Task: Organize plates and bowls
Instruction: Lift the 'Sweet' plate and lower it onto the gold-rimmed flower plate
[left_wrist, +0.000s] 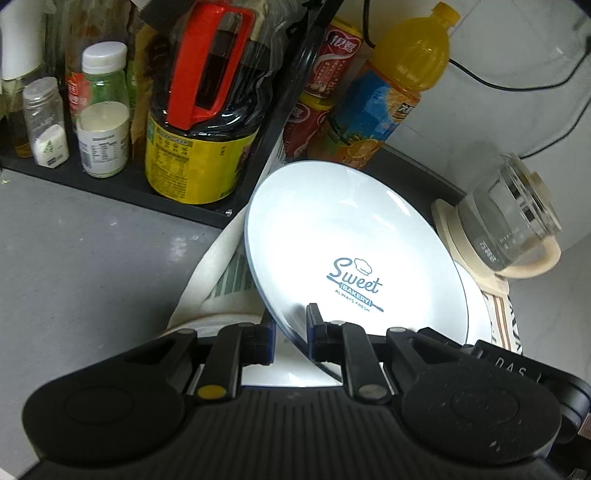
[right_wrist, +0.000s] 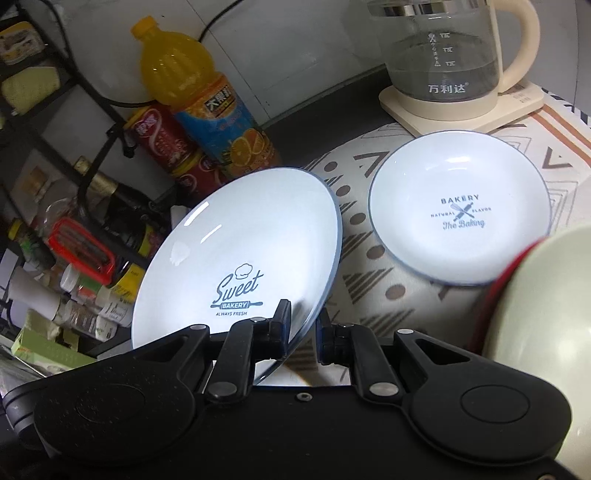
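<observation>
A white "Sweet Bakery" plate (left_wrist: 347, 236) with a blue rim is held tilted above the mat. My left gripper (left_wrist: 291, 334) is shut on its near rim. In the right wrist view the same plate (right_wrist: 236, 254) stands tilted, and my right gripper (right_wrist: 301, 332) is shut on its lower right rim. A smaller white "The Baking" plate (right_wrist: 458, 206) lies flat on the patterned mat (right_wrist: 369, 258) to the right. A pale green bowl (right_wrist: 539, 302) with a red rim sits at the right edge. Another white dish (left_wrist: 469, 314) lies under the held plate.
A black rack (left_wrist: 122, 184) holds spice jars, a white bottle (left_wrist: 105, 110) and a dark bottle with a red handle (left_wrist: 207, 110). An orange juice bottle (right_wrist: 207, 99) and red cans (right_wrist: 166, 144) stand behind. A glass kettle (right_wrist: 450, 55) sits on its cream base at the back right.
</observation>
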